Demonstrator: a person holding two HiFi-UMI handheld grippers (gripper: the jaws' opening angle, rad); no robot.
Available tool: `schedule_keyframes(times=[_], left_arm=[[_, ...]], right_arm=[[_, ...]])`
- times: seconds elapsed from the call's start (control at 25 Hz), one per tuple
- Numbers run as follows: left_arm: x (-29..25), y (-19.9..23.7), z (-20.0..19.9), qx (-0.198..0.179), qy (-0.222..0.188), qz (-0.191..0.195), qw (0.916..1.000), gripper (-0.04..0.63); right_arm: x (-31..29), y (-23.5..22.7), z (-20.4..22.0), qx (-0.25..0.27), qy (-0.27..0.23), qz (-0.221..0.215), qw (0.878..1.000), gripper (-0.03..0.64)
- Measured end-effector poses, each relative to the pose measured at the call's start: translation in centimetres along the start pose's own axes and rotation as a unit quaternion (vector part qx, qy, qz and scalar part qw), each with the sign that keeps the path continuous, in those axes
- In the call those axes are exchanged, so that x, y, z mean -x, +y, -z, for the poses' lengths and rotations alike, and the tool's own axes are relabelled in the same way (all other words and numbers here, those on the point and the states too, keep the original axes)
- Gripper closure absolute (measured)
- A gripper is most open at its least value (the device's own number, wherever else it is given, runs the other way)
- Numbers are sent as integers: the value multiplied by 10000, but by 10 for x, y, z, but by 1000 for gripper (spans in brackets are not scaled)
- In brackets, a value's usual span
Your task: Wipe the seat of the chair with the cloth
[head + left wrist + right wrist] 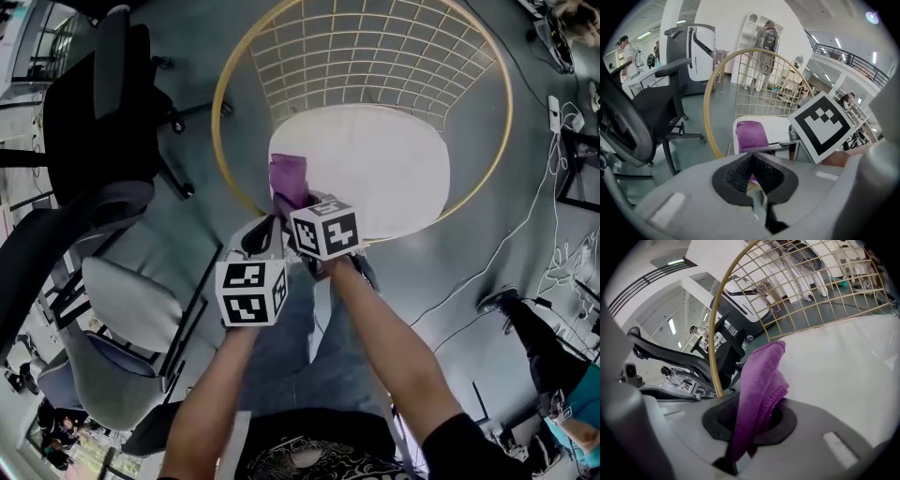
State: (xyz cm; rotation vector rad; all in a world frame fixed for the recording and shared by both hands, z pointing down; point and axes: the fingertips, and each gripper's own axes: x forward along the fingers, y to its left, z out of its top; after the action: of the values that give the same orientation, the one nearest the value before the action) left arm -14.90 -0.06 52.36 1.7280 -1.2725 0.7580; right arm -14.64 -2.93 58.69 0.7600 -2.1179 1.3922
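A round chair with a gold wire back has a white seat. My right gripper is shut on a purple cloth that stands up over the seat's near left edge. In the right gripper view the cloth rises folded out of the gripper, with the seat beyond it. My left gripper hangs just left of the right one, off the seat's front edge. Its black pads meet with nothing between them, and the cloth shows ahead of them.
A black office chair stands to the left and a grey chair at the near left. Cables trail over the floor at the right, near another person's shoe. People stand in the background.
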Motion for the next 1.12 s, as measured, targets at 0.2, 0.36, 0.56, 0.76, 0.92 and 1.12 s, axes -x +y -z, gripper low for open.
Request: schedule_keyframes(times=[0.2, 0.36, 0.56, 0.76, 0.92, 1.12], left_arm=[[1, 8, 9, 11, 15, 100, 9999, 595], [-8, -16, 8, -39, 33, 123, 9999, 595], [-22, -41, 6, -99, 124, 182, 9997, 595], [-23, -41, 8, -147, 190, 232, 9994, 595], [-28, -53, 7, -188, 224, 245, 9993, 595], [-36, -69, 5, -254, 271, 286, 9989, 595]], right_arm=[[-9, 4, 10, -166, 31, 22, 9999, 555], [9, -16, 13, -165, 97, 100, 9998, 555], [26, -49, 16, -295, 156, 270, 9991, 555], [29, -60, 17, -370, 141, 432, 9983, 555], [39, -76, 18, -482, 145, 513, 9974, 555], [56, -102, 22, -717, 147, 734, 9946, 555]])
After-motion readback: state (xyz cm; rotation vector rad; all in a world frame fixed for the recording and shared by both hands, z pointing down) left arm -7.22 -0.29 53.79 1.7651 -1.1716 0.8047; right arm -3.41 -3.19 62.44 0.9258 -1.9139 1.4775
